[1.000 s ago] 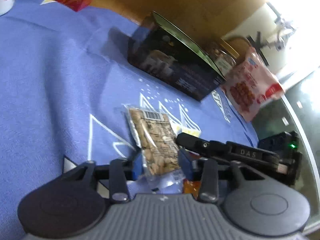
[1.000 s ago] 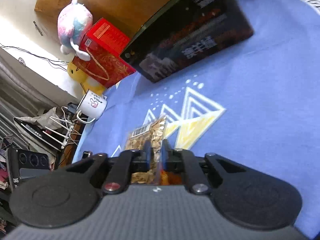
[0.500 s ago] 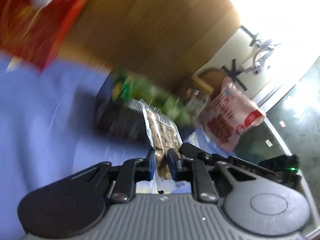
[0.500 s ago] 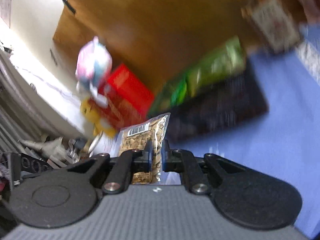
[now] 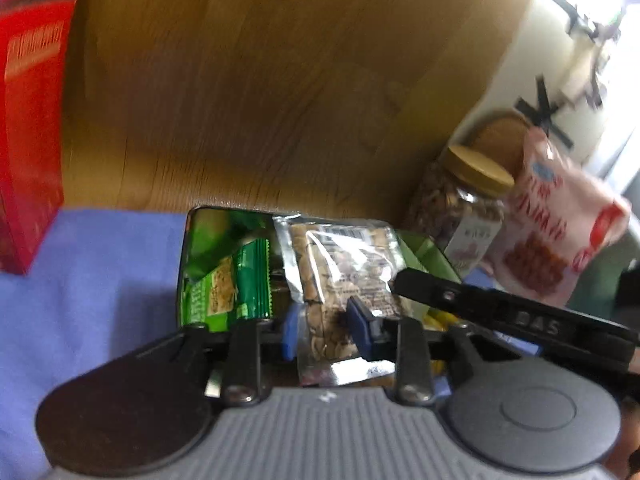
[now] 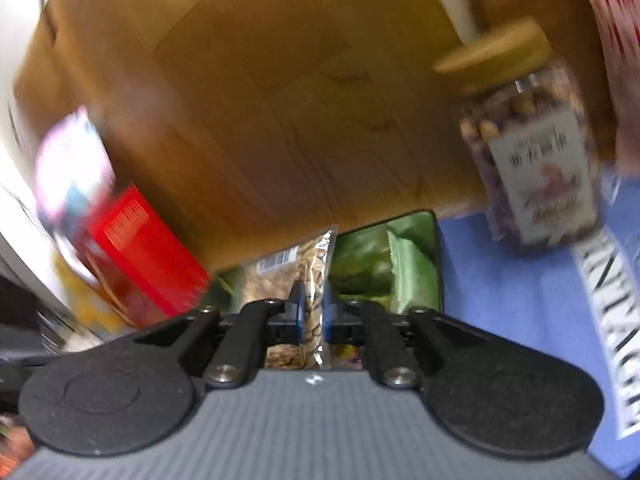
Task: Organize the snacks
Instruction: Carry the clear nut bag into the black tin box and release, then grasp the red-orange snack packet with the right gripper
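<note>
A clear packet of nuts (image 5: pixel 344 264) hangs upright over an open black box (image 5: pixel 185 264) that holds green snack packets (image 5: pixel 228 288). My left gripper (image 5: pixel 324 330) has its jaws opening; the packet's lower end stands between the blue pads, which look parted from it. In the right wrist view my right gripper (image 6: pixel 312 312) is opening too, but its pads still pinch the packet (image 6: pixel 280 276) above the box (image 6: pixel 438 264). The right gripper's black body (image 5: pixel 500 312) reaches in from the right in the left wrist view.
A gold-lidded nut jar (image 5: pixel 464 208) and a pink snack bag (image 5: pixel 552 220) stand right of the box. A red carton (image 5: pixel 28 140) is at the left. A wooden panel (image 5: pixel 260 80) rises just behind the box. Blue cloth (image 5: pixel 100 280) covers the table.
Both grippers lifted the nut packet off the cloth and carried it back over the black box. The left pads, shut on it half a second ago, now stand wider.
</note>
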The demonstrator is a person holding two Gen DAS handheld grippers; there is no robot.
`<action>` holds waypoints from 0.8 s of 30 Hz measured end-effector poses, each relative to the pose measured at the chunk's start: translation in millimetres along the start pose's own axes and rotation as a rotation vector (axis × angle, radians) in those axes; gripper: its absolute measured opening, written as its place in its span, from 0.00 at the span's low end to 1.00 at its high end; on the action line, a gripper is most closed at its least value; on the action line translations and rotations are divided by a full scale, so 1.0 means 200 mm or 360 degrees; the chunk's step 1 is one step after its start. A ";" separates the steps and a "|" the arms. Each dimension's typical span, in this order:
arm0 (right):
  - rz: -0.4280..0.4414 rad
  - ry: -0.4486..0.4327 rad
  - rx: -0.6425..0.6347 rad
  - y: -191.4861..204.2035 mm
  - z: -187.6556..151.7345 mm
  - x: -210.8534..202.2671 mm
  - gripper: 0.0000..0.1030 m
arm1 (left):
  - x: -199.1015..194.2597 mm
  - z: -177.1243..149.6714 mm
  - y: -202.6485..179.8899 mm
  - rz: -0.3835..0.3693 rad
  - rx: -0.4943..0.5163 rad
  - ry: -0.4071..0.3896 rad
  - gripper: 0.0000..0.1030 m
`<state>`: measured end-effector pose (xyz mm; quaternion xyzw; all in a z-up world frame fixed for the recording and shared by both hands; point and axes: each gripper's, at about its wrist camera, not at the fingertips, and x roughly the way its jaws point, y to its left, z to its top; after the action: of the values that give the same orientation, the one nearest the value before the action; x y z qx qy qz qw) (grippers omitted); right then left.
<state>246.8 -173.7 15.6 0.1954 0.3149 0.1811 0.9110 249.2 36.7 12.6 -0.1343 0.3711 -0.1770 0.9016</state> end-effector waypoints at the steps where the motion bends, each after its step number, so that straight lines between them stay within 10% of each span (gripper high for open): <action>1: -0.0011 -0.0007 -0.0054 0.03 -0.01 -0.01 0.23 | -0.04 -0.01 -0.01 0.0015 0.0004 -0.0009 0.37; 7: 0.0103 -0.0170 -0.0070 -0.02 -0.09 -0.37 0.23 | -0.41 -0.13 0.02 0.0035 0.0052 -0.0214 0.44; 16: 0.0243 0.0214 0.0201 -0.14 -0.73 -0.82 0.23 | -0.52 -0.68 0.02 -0.0377 -0.0052 0.0267 0.44; 24: 0.0270 0.0244 0.0294 -0.08 -0.92 -0.78 0.23 | -0.51 -0.95 0.03 -0.0474 -0.0112 0.0305 0.35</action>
<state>16.9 -213.8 -45.9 0.2898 0.3812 0.2422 0.8438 46.8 64.4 -57.1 -0.2018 0.4374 -0.3075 0.8206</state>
